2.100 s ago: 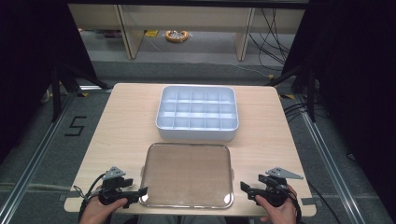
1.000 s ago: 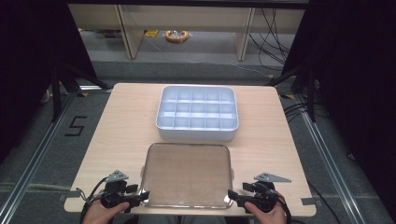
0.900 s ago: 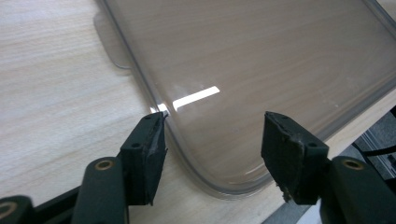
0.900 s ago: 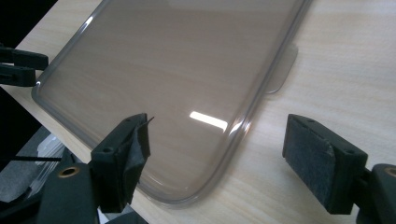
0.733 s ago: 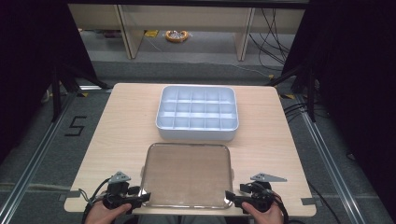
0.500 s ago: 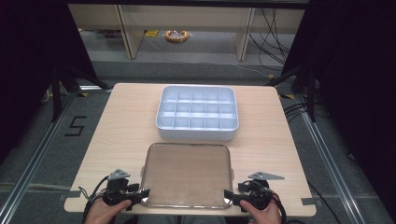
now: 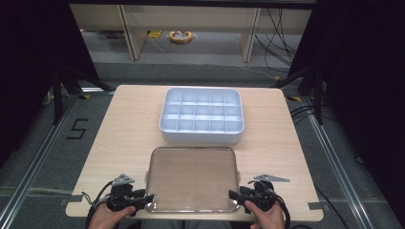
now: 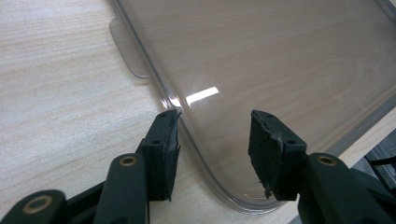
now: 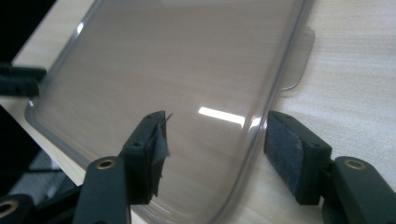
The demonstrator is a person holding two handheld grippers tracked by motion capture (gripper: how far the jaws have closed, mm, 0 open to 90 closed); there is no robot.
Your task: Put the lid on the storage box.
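Left gripper (image 8: 212, 140): jaws apart and straddling the near left corner of the clear lid (image 7: 192, 179); they have just been closing in, with the rim between them, and the pads are not pressing yet as far as its own view lets me see.
Right gripper (image 9: 215, 144): same story at the near right corner, one jaw over the panel, the other out on the wood, rim in the gap, jaws just been closing, no squeeze yet.
Both from above: left gripper (image 7: 143, 199) and right gripper (image 7: 236, 195) sit at the two front corners, a hand behind each at the table's near edge.
Lid, where it lies: flat on the wooden table (image 7: 129, 129), close to the front edge, just in front of the white compartment box (image 7: 202, 114), apart from it.
Lid, how it should handle: thin see-through plastic, so I judge it light, a bit springy across the middle, and glossy enough to slide out of a lazy pinch.
Where to take hold: the raised rim at the corners, where the plastic looks stiffest; the small tab (image 8: 128, 53) on the left side and its twin (image 9: 299, 60) on the right are the other likely spots.
Watch for: uneven lift from the two sides could twist or bow the panel.
Box: open on top, divided into small cells, nothing seen inside.
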